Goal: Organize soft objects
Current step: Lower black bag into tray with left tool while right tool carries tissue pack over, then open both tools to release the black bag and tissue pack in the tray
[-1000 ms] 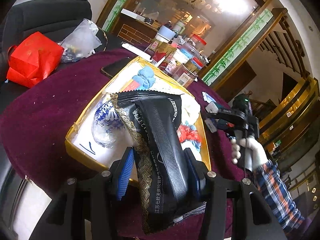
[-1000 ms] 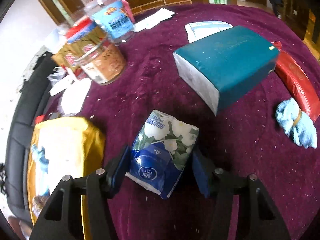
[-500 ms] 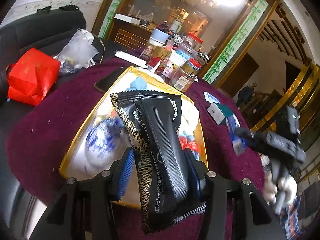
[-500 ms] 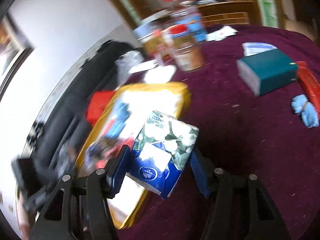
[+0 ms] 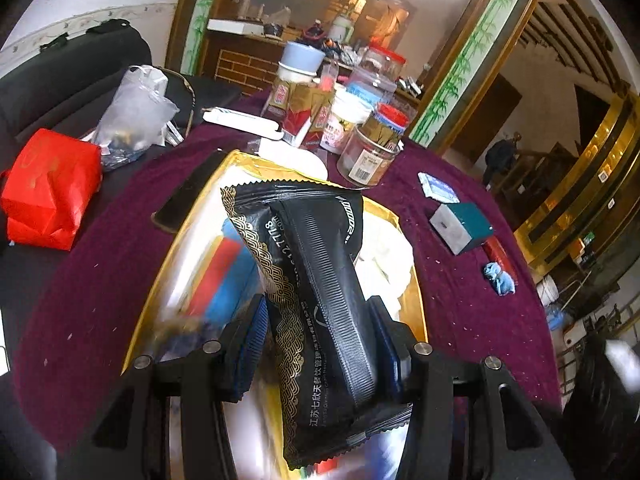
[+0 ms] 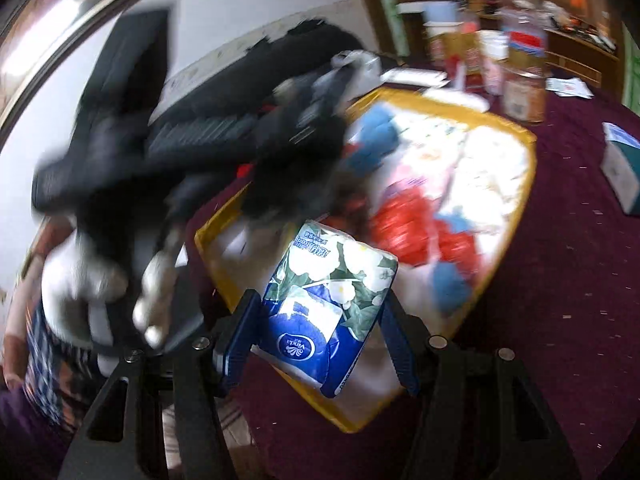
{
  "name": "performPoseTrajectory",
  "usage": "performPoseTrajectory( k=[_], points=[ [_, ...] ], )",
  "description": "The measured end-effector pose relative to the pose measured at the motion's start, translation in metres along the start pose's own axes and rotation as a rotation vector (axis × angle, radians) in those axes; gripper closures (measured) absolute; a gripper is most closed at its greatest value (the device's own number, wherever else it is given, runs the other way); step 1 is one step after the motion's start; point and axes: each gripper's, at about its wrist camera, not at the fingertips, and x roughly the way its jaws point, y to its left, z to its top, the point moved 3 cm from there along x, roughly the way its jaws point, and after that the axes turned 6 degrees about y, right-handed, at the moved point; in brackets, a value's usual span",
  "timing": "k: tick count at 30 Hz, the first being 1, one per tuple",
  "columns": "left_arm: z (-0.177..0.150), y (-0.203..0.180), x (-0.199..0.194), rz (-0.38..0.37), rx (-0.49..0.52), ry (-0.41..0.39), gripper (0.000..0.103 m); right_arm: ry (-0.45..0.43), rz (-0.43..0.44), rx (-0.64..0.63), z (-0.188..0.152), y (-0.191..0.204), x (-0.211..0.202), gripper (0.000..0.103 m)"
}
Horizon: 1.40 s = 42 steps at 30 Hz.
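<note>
My left gripper (image 5: 320,344) is shut on a black packet with gold trim (image 5: 316,288) and holds it over the gold-rimmed tray (image 5: 418,304), which holds red, blue and white soft items. My right gripper (image 6: 320,328) is shut on a blue and white floral tissue pack (image 6: 326,300) above the near corner of the same tray (image 6: 524,184). In the right wrist view the left gripper (image 6: 256,148) shows blurred over the tray's left side.
A purple cloth (image 5: 448,280) covers the round table. Jars (image 5: 372,148) and boxes stand at the back. A teal box (image 5: 464,228), a blue cloth bundle (image 5: 498,278) and a red bag (image 5: 48,188) lie around the tray.
My right gripper lifted the tissue pack off the table and swung it left over the tray. My left gripper moved lower over the tray with the black packet.
</note>
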Motion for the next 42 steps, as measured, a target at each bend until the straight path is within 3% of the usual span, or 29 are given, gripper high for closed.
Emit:
performPoseTrajectory(
  k=[6,10,13,22,25,27,33,42],
  points=[
    [0.014,0.01,0.035,0.025,-0.022,0.057,0.05,0.048,0.002,-0.004,-0.001,0.001,0.02,0.043],
    [0.023,0.016,0.052,0.027,-0.036,0.084,0.05,0.05,-0.103,-0.032,0.002,-0.006,0.024,0.044],
    [0.022,0.018,0.062,0.036,-0.041,0.109,0.05,0.066,-0.124,-0.031,0.0,-0.012,0.031,0.044],
    [0.01,0.015,0.061,0.113,0.016,0.103,0.05,0.067,-0.157,-0.093,-0.001,-0.004,0.041,0.044],
    [0.008,0.007,0.052,0.159,0.056,0.063,0.044,0.061,-0.161,-0.08,-0.001,-0.006,0.042,0.042],
    [0.007,0.0,0.042,0.182,0.077,0.023,0.029,0.071,-0.181,-0.086,-0.003,-0.006,0.045,0.041],
    [0.0,-0.018,0.009,0.239,0.14,-0.085,0.016,-0.02,-0.2,-0.115,-0.004,0.002,0.024,0.022],
    [-0.019,-0.03,-0.044,0.333,0.144,-0.241,0.006,-0.115,-0.221,-0.072,-0.018,0.002,-0.016,0.021]
  ],
)
